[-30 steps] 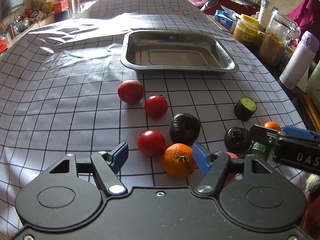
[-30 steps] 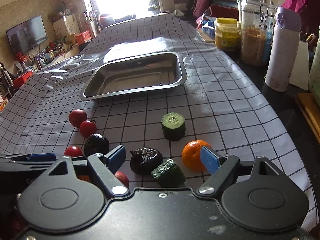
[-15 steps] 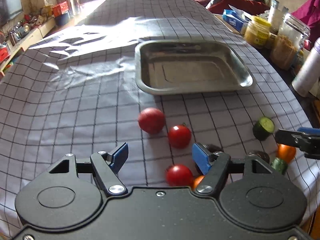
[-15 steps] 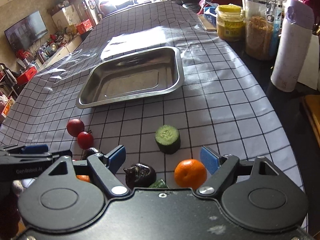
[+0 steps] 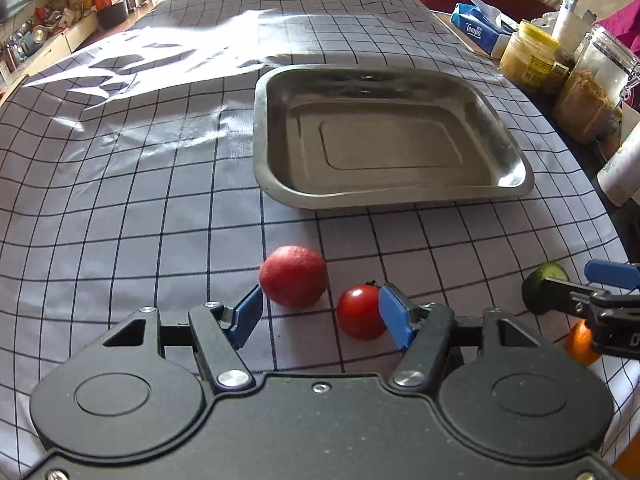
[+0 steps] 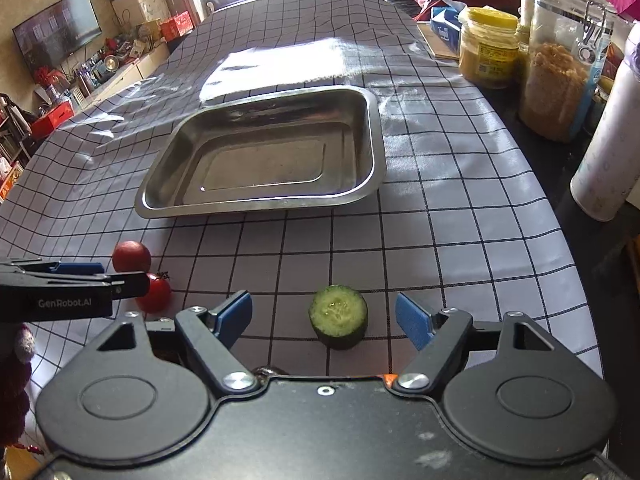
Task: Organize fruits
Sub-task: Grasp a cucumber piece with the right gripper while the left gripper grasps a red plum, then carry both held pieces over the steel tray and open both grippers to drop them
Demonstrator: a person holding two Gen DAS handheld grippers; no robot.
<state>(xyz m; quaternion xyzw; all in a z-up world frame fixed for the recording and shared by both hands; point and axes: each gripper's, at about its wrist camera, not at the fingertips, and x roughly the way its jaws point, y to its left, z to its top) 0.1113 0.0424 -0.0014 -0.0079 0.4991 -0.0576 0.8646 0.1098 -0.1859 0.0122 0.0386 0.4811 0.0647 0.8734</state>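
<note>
Showing orange point(image 5: 581, 342) leftward only.

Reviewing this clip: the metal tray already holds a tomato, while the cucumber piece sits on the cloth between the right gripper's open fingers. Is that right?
Not quite. The metal tray is empty in both wrist views; the tomatoes lie on the checked cloth in front of it. The rest holds: the cucumber piece sits on the cloth between the open fingers of the right gripper.

Left gripper point(image 5: 320, 314): pitched steeply down, jaws apart, just been closing, pads not pressing on anything. Right gripper point(image 6: 324, 314): same downward pitch, jaws wider, also just been closing, nothing gripped. Both side by side, close together.
</note>
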